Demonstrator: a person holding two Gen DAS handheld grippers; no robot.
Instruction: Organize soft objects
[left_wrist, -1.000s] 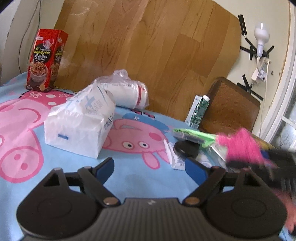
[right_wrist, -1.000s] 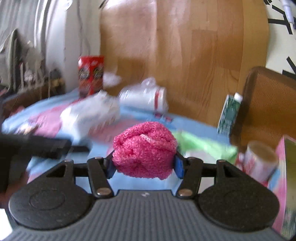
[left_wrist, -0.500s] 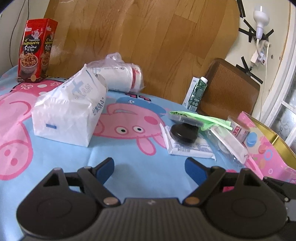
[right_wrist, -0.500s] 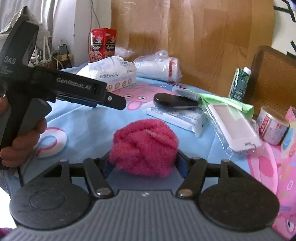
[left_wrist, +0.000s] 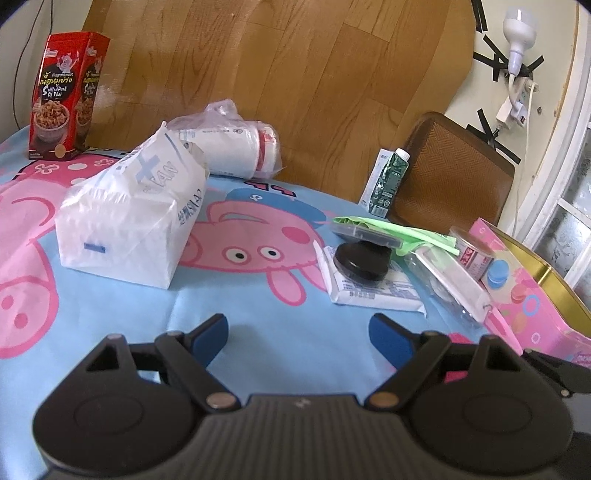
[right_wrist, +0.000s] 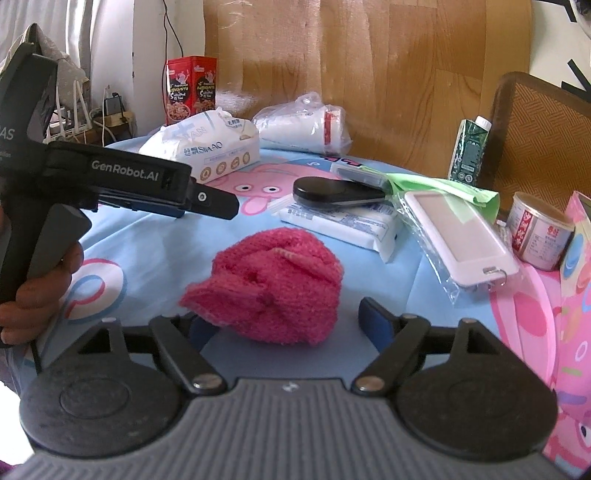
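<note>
Left wrist view: left gripper (left_wrist: 298, 334) jaws stand wide apart with nothing between them, only blue cartoon-print tablecloth (left_wrist: 258, 306). White tissue pack (left_wrist: 129, 225) sits left of centre; bagged paper cups (left_wrist: 232, 142) lie behind it. Red snack box (left_wrist: 66, 96) stands upright at upper left. Black disc (left_wrist: 362, 260) rests on a flat white packet (left_wrist: 373, 290), right of centre. A sliver of pink shows at lower right behind the gripper's right finger; too little to identify.

Right wrist view: right gripper (right_wrist: 284, 319) jaws are opening. Pink fluffy sock ball (right_wrist: 269, 288) lies on the tablecloth between the fingers, lower centre; right pad clear of it, left pad hidden behind it. Left gripper enters from left edge, held by a hand (right_wrist: 40, 288). Green carton (right_wrist: 469, 147) upright at upper right; tin can (right_wrist: 539, 230) at right edge.
</note>
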